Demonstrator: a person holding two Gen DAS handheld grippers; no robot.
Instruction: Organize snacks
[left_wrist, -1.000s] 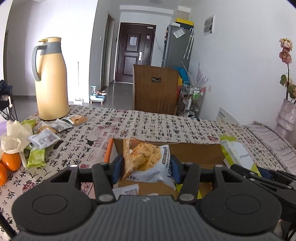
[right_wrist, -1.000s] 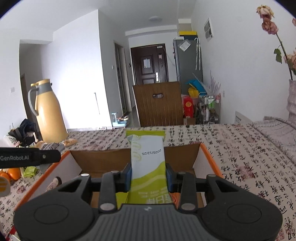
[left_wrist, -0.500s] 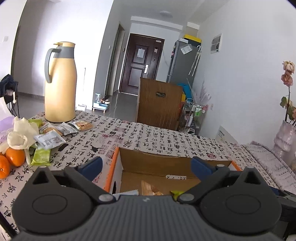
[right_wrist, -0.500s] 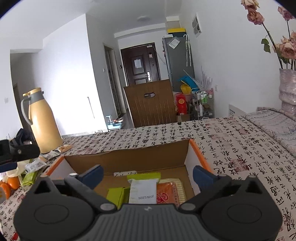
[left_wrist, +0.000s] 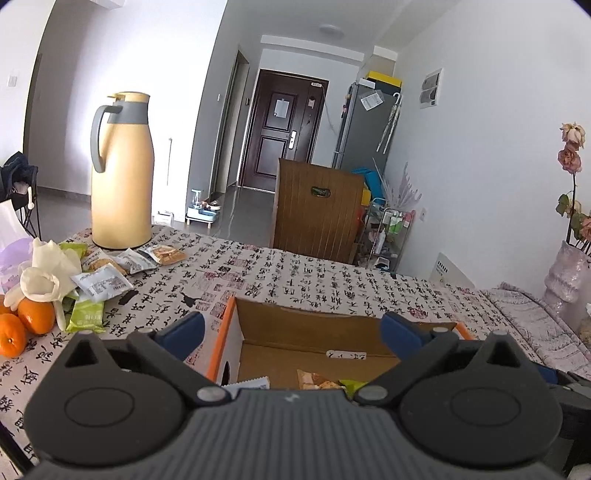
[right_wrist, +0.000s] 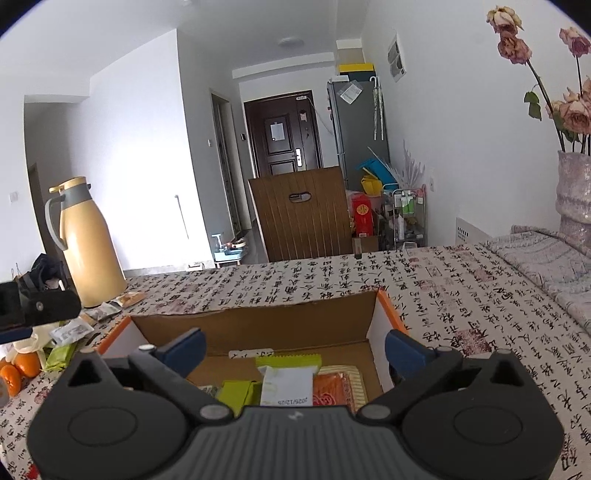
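Several snack pkts (right_wrist: 286, 380) are lying in the cardboard box (right_wrist: 255, 325); more pkts (left_wrist: 101, 282) are waiting by the flask (left_wrist: 122, 173). Left gripper (left_wrist: 291, 328) & right gripper (right_wrist: 295, 345) are being held wide open, empty.

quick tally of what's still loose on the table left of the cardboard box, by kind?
Round orange tangerines: 2
Flat foil snack packets, counting the green one, the pale blue one and the cracker one: about 6, some overlapped
Crumpled cream rubber gloves: 1 bundle
Tall yellow thermos jug: 1
Total: about 10
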